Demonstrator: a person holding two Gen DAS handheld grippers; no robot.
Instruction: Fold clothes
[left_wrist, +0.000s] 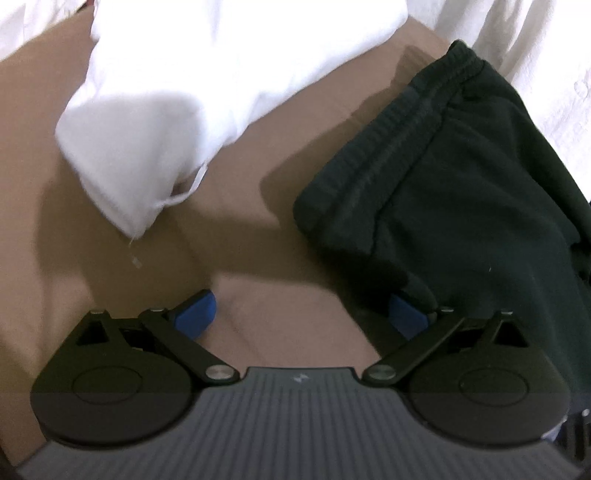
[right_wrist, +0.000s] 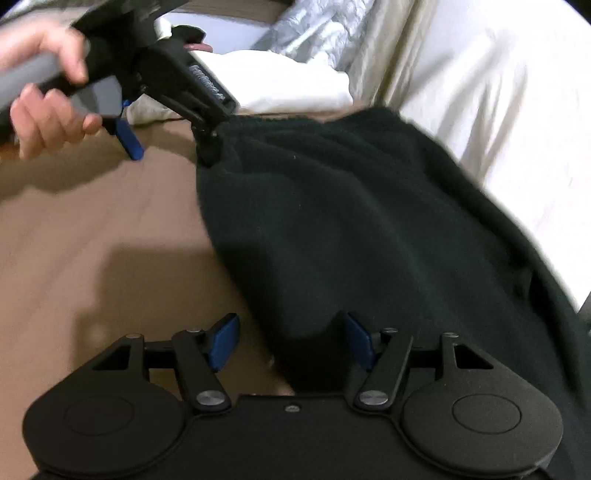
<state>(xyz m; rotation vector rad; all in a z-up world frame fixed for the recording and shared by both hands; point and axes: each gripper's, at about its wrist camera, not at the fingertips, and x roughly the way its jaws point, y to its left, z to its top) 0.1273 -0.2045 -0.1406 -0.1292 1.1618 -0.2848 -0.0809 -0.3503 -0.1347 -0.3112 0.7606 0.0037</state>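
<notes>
Black shorts (right_wrist: 369, 221) lie between (untouched) right gripper (right_wrist: 291, 341) fingers.

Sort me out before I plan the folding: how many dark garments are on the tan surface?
1: the dark garment lies right of the white cloth, spread ahead of both grippers. More could be hidden beneath it.

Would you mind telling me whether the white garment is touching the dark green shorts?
Apart. The left wrist view shows bare brown sheet between the white garment and the dark green shorts.
</notes>
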